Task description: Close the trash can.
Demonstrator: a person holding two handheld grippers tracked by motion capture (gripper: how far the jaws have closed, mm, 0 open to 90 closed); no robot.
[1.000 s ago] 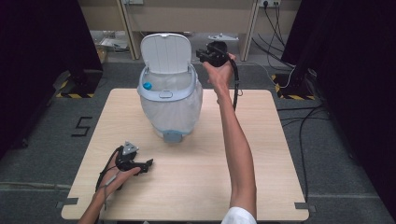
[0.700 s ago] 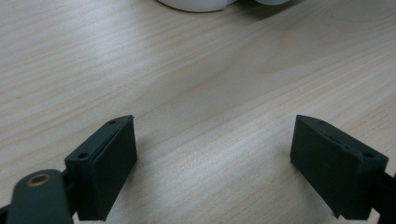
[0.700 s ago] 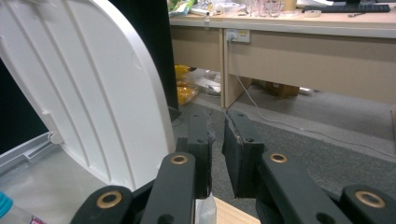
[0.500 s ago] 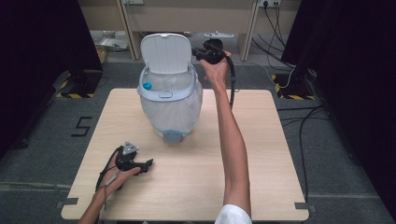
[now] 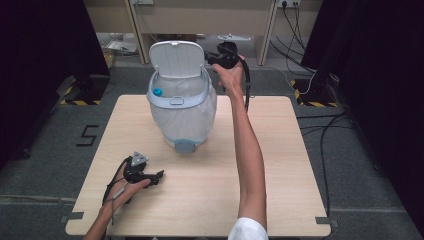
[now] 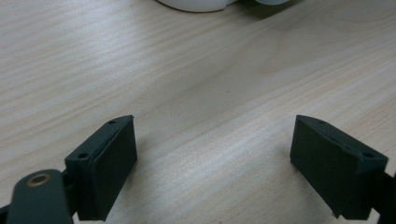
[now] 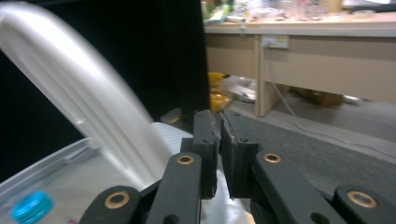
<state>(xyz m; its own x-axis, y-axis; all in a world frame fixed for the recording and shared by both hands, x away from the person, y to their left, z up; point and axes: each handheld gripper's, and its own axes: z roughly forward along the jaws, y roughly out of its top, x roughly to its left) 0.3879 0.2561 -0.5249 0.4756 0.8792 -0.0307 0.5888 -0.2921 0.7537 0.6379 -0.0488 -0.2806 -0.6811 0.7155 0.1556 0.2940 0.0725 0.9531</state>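
The bin (image 5: 182, 112) is shown standing at the far middle of the table (image 5: 280, 165), its hinged lid (image 5: 176, 59) raised upright at the back and a blue cap (image 5: 158, 92) lying inside near the rim. The right gripper (image 5: 212, 56) is held beside the lid's right edge with its jaws pressed together on nothing; in the right gripper view the lid (image 7: 74, 88) is seen just left of the jaws. The left gripper (image 5: 159, 175) is rested on the near left of the table, jaws wide apart, with only bare wood between them.

A push on the lid from so far to one side is judged likely to slip off its edge or to rock the light bin toward the far table edge, which lies close behind it. Ample free room is offered in front and to the right; little is left behind the bin.
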